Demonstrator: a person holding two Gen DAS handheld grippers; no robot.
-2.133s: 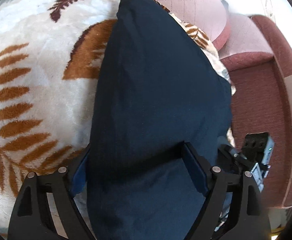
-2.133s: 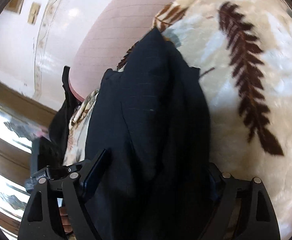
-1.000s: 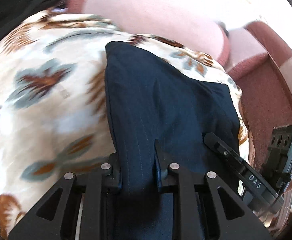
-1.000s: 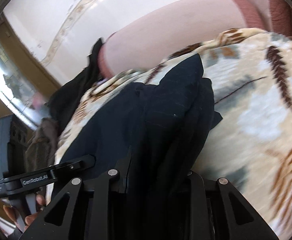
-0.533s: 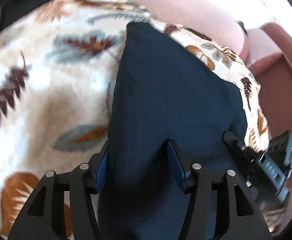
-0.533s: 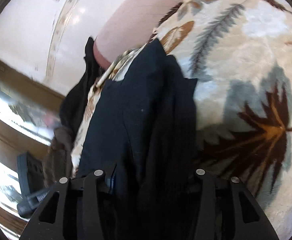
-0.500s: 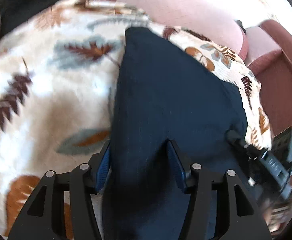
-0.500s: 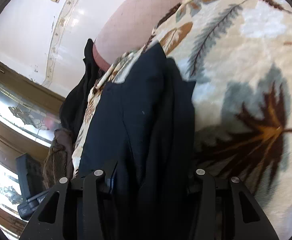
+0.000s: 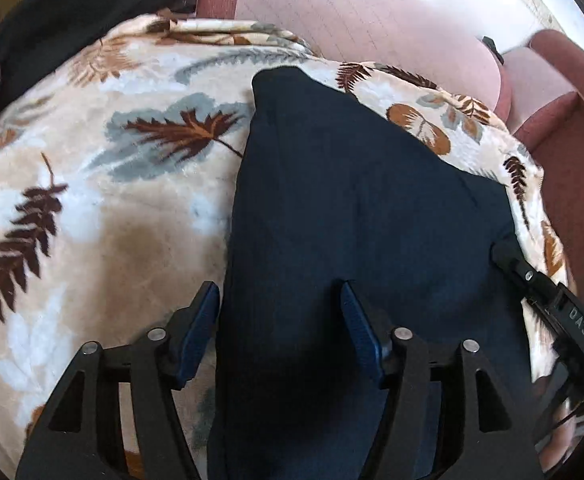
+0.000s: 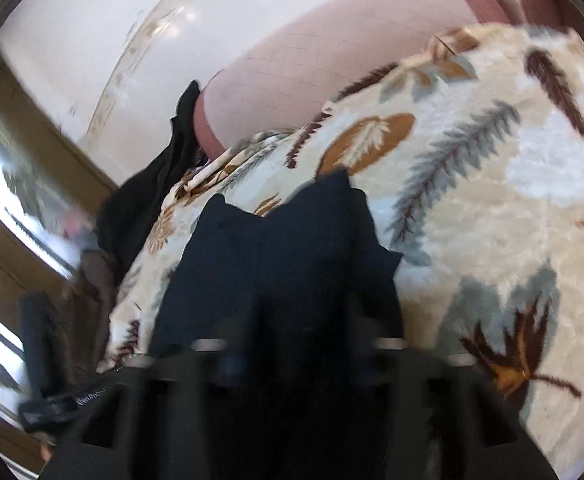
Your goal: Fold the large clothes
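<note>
A folded dark navy garment [image 9: 352, 208] lies on a cream leaf-print blanket [image 9: 103, 184]. My left gripper [image 9: 279, 312] is open, its blue-padded fingers [image 9: 197, 320] straddling the garment's near left edge, apart from the cloth's sides. The right gripper's body shows at the garment's right edge in the left wrist view [image 9: 548, 300]. In the right wrist view the garment [image 10: 287, 256] runs between the fingers of my right gripper [image 10: 296, 356]; that view is blurred and the jaws' stand is unclear.
The blanket covers a pink sofa with a backrest [image 9: 364, 16] behind and a darker red armrest [image 9: 564, 132] to the right. A black garment [image 9: 71, 16] and a brown cloth [image 10: 87, 296] lie at the blanket's far left end.
Both grippers closed on the garment about a second ago, then widened. The left gripper has opened further and pulled back slightly. The garment now lies flat on the blanket.
</note>
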